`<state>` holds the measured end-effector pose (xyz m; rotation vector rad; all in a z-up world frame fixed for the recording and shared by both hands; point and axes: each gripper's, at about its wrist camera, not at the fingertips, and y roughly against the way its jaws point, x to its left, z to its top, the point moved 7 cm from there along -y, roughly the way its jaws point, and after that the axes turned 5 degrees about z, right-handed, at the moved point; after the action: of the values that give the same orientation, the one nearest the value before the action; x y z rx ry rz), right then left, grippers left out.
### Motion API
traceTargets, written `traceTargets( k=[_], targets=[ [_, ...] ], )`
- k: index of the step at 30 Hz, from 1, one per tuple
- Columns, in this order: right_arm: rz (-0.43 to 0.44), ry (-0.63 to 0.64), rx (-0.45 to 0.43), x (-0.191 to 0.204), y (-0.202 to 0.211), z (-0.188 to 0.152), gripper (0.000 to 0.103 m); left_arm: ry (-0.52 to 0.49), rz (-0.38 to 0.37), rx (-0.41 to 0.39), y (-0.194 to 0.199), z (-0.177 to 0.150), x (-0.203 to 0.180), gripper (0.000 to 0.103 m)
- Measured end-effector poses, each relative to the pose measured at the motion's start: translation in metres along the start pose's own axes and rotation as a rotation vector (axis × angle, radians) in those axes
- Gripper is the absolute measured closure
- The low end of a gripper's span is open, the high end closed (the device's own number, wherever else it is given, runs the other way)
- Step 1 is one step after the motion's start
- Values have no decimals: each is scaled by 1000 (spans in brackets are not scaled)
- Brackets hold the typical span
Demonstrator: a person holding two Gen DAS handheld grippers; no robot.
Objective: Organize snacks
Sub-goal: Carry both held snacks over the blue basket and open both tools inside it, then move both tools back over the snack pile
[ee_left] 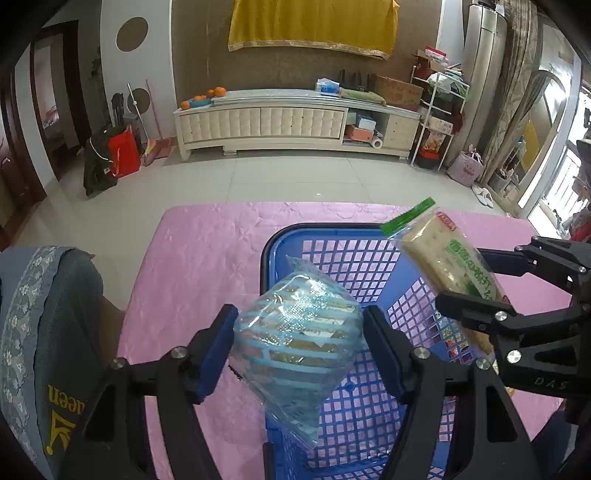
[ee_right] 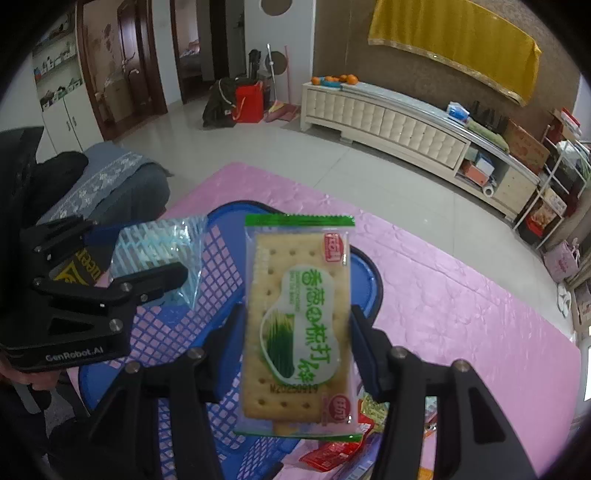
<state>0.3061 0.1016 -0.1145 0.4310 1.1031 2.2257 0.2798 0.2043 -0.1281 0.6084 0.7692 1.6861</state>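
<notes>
- Two grippers occupy the space above a blue basket (ee_left: 280, 236); each blocks part of the other camera's view of the basket interior.
- Left gripper (ee_left: 299, 349): jaws clamped on a blue-striped snack packet (ee_left: 295, 339), pads pressing both sides; the packet's clear tail hangs down over the basket wall.
- Right gripper (ee_right: 297, 350): jaws clamped on a green-edged cracker packet (ee_right: 297, 325), held upright and face-on to the right wrist camera. In the left wrist view this packet tilts up over the basket's right rim.
- Both packets are held in the air above the basket, near each other but apart.
- Basket: lattice-walled plastic, open top. Small loose snack packets (ee_right: 332, 456), red and yellow among them, lie low in the right wrist view at the basket's near end; whether they are inside it or beside it cannot be determined.
- Surface: pink quilted cloth (ee_left: 207, 258) covers the table under the basket.
- Left of the table: a chair back with a blue-grey floral cover (ee_left: 44, 314).
- Room: pale tiled floor (ee_left: 288, 177), a cream TV cabinet (ee_left: 280, 122) carrying oranges (ee_left: 207, 96), a yellow cloth (ee_left: 314, 26) hanging on the wall above, and cluttered wire shelving (ee_left: 439, 110) at the right.
</notes>
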Motion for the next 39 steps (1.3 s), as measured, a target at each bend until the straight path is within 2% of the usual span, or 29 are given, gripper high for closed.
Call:
traceTargets(
  k=[3, 7, 11, 14, 27, 39],
  targets=[
    [-8, 11, 2, 0, -2, 2, 43, -1, 19, -12, 2, 2, 0, 28],
    [-34, 2, -22, -2, 4, 6, 26, 11, 34, -38, 10, 5, 5, 26],
    [-63, 3, -62, -5, 19, 10, 16, 10, 53, -60, 24, 7, 5, 25],
    [-70, -6, -83, -6, 32, 10, 13, 14, 48, -76, 37, 7, 1, 25],
    [-98, -82, -158, -26, 116, -13, 12, -63, 37, -144, 109, 13, -59, 21],
    [-166, -171, -231, -69, 205, -70, 11, -164, -14, -206, 167, 1, -153, 16]
  ],
)
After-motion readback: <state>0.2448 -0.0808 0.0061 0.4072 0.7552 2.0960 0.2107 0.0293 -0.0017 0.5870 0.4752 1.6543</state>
